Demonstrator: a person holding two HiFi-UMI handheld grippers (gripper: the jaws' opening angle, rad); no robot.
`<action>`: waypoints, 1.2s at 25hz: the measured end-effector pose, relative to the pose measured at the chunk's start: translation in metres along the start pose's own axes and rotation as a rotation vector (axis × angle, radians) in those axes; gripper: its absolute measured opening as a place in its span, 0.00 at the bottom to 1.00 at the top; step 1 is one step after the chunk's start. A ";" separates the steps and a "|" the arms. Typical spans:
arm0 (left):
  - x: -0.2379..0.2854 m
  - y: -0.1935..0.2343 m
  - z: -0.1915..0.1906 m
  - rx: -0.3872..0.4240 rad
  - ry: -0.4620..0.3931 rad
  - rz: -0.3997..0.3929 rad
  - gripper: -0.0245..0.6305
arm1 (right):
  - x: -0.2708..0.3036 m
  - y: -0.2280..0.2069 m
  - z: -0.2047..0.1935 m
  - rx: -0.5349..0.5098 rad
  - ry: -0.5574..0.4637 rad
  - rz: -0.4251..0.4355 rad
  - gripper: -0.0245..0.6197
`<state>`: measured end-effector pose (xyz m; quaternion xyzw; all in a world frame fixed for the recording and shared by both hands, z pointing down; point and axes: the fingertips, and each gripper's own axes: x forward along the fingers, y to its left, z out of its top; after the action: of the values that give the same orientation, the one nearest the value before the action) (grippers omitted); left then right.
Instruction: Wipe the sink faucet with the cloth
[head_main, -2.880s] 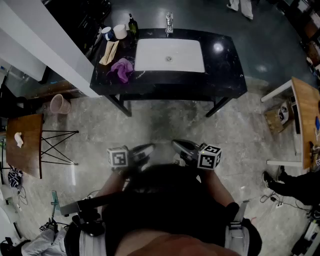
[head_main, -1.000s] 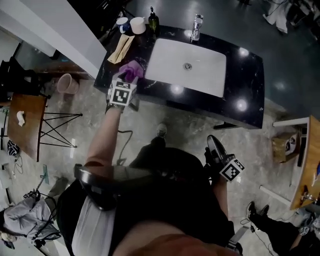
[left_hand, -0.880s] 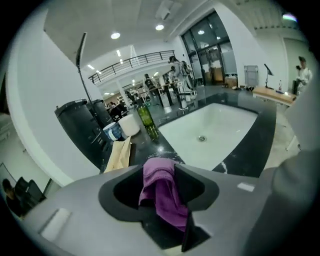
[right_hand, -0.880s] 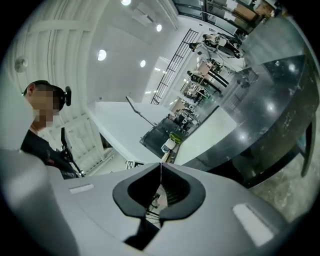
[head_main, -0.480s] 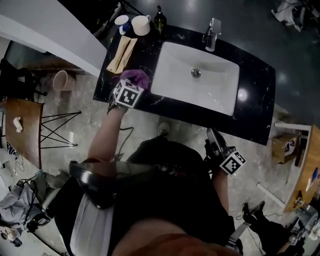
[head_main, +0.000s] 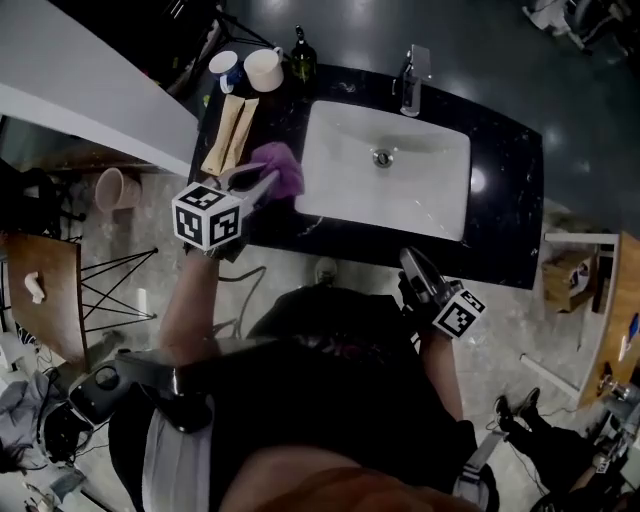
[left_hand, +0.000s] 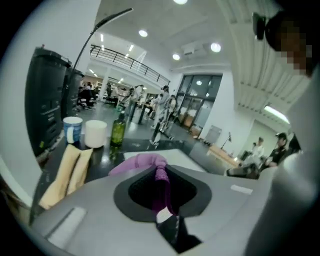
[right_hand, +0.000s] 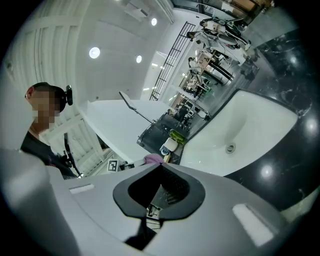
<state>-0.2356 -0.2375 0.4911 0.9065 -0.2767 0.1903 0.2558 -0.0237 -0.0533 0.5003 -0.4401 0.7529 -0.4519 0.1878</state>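
A purple cloth (head_main: 281, 167) hangs bunched between the fingers of my left gripper (head_main: 266, 184), over the left end of the black counter (head_main: 505, 170). The jaws are closing and pinch it. In the left gripper view the cloth (left_hand: 145, 162) runs down between the jaws of that gripper (left_hand: 160, 168). The chrome faucet (head_main: 409, 76) stands behind the white sink (head_main: 318, 203), apart from the cloth. My right gripper (head_main: 408, 260) is shut and empty, in front of the counter's near edge. Its own view looks across the sink (right_hand: 250, 125).
At the counter's back left stand a blue-and-white cup (head_main: 222, 65), a cream cup (head_main: 264, 68) and a green bottle (head_main: 303, 62). Folded beige cloths (head_main: 228, 135) lie beside them. A pink bin (head_main: 110, 188) and a wooden table (head_main: 30, 290) stand on the floor at left.
My left gripper closed on the purple cloth and rose from the counter with it, nearer the camera. My right gripper has come closer to the counter's front edge, still shut.
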 end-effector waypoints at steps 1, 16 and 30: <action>0.003 -0.015 0.016 -0.034 -0.050 -0.085 0.11 | 0.000 0.000 0.002 0.001 -0.004 -0.002 0.06; 0.190 -0.134 0.224 0.094 -0.186 -0.422 0.11 | -0.071 -0.036 0.085 -0.008 -0.159 -0.073 0.06; 0.341 -0.042 0.249 0.225 0.083 -0.066 0.11 | -0.131 -0.099 0.137 0.080 -0.221 -0.135 0.06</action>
<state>0.1047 -0.4872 0.4437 0.9295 -0.2130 0.2488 0.1697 0.1893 -0.0355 0.4976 -0.5290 0.6776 -0.4421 0.2560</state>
